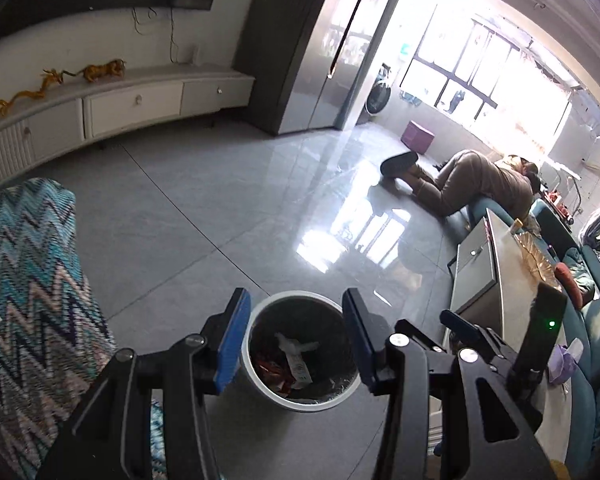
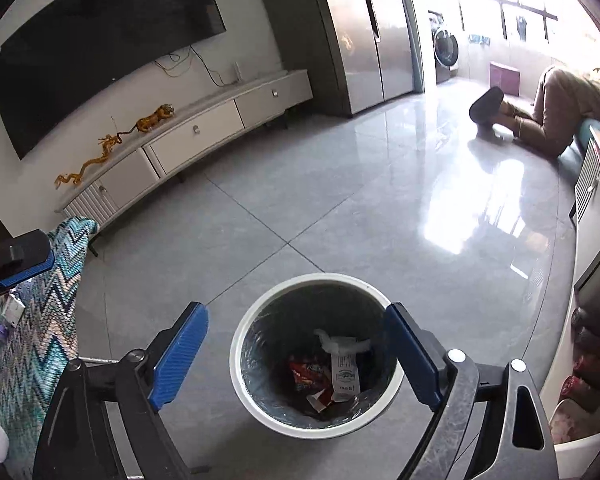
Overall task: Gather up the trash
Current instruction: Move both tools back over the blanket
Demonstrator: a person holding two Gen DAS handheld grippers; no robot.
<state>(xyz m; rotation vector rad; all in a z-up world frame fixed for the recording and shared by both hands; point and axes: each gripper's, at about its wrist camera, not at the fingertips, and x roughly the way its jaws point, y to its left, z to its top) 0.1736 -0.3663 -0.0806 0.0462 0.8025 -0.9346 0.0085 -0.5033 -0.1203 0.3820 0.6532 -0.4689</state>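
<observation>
A round white trash bin (image 1: pixel 260 384) with a dark liner stands on the grey tile floor; it also shows in the right wrist view (image 2: pixel 238 380). Inside lie red wrappers (image 2: pixel 306 374) and a white paper packet (image 2: pixel 344 374). My left gripper (image 1: pixel 296 344) hangs open and empty above the bin. My right gripper (image 2: pixel 296 356) is also open and empty above the bin. The right gripper's fingers (image 1: pixel 460 326) show at the right in the left wrist view.
A zigzag-patterned blanket (image 1: pixel 28 280) covers furniture at the left. A coffee table (image 1: pixel 508 264) and teal sofa (image 1: pixel 596 360) stand at the right. A person (image 1: pixel 472 184) kneels by the sofa. A white TV cabinet (image 2: pixel 196 136) lines the far wall.
</observation>
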